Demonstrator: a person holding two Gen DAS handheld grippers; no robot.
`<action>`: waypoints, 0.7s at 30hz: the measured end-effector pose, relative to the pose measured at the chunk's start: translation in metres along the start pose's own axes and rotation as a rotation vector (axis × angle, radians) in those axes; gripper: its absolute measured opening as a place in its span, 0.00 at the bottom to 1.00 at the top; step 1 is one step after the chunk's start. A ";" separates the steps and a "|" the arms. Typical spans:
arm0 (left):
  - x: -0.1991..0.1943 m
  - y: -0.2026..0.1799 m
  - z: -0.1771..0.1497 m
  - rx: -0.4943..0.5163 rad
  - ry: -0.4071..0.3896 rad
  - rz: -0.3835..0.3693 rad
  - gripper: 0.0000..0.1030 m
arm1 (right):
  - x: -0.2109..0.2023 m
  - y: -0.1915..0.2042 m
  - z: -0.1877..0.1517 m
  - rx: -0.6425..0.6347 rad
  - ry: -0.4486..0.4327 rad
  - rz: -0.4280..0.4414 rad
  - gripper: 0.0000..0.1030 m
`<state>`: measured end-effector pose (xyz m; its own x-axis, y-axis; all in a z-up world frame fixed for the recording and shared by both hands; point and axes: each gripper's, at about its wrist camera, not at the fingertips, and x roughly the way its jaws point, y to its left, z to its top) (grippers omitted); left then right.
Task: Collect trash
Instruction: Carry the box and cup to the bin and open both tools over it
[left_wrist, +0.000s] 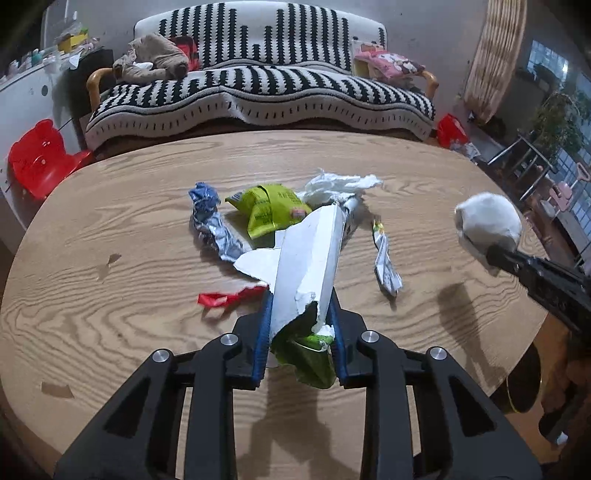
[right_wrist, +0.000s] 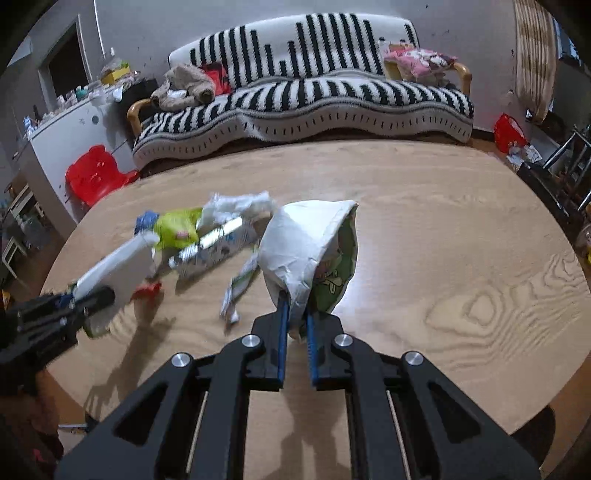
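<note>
My left gripper (left_wrist: 300, 334) is shut on a torn white carton piece (left_wrist: 310, 258) with a green printed inside, held above the wooden table (left_wrist: 110, 229); it also shows at the left of the right wrist view as the carton piece (right_wrist: 114, 269). My right gripper (right_wrist: 295, 328) is shut on a crumpled white paper bowl (right_wrist: 303, 243) with green print inside, seen too as the bowl (left_wrist: 487, 221). On the table lie a green snack bag (left_wrist: 269, 210), a blue-silver wrapper (left_wrist: 210, 221), white tissue (left_wrist: 340, 184), a red scrap (left_wrist: 229, 297) and a small sachet (left_wrist: 386, 266).
A black-and-white striped sofa (left_wrist: 258, 92) stands behind the table with clothes and cushions on it. A red child's chair (left_wrist: 40, 158) and a white cabinet (left_wrist: 26, 96) are at the left. A red bag (left_wrist: 452, 131) and metal chair frames (left_wrist: 524, 162) are at the right.
</note>
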<state>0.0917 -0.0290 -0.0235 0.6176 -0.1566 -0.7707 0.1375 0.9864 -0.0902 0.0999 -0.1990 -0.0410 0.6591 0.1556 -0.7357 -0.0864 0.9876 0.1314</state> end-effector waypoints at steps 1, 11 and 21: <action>-0.003 0.000 0.000 -0.008 -0.006 0.001 0.26 | -0.002 -0.001 -0.004 -0.005 0.004 -0.005 0.09; -0.025 -0.041 0.002 0.000 -0.049 -0.083 0.26 | -0.058 -0.025 -0.030 -0.033 -0.036 -0.052 0.09; -0.017 -0.151 -0.004 0.106 -0.084 -0.223 0.26 | -0.111 -0.126 -0.071 0.104 -0.054 -0.172 0.09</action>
<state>0.0573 -0.1754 0.0008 0.6244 -0.3775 -0.6838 0.3552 0.9169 -0.1819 -0.0152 -0.3390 -0.0227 0.6966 -0.0194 -0.7172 0.1069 0.9913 0.0770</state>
